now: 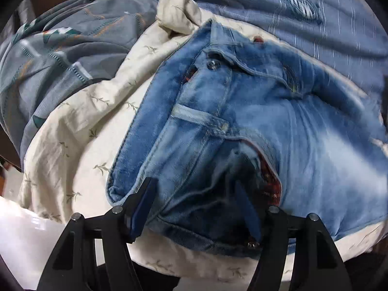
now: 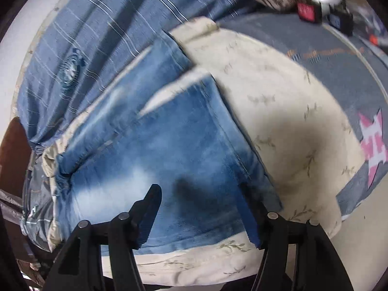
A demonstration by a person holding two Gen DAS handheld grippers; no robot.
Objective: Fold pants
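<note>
Light-washed blue jeans (image 1: 254, 111) lie on a cream leaf-print sheet (image 1: 80, 126). The left wrist view shows their waistband, a metal button (image 1: 213, 63) and a pocket opening with red lining. My left gripper (image 1: 195, 183) hovers right over the waistband's near corner, jaws wide apart, denim under the gap and no pad pressing on it. In the right wrist view the jeans' legs (image 2: 169, 145) lie flat with their hems towards the far side. My right gripper (image 2: 198, 189) stands open over the near edge of the denim, its right finger close to the side seam.
A blue striped pillow (image 1: 278, 12) with a round button lies behind the jeans. A grey patterned quilt (image 1: 60, 55) is bunched at the left. In the right wrist view the quilt (image 2: 315, 55) runs along the far right, with small red and dark boxes (image 2: 308, 9) behind it.
</note>
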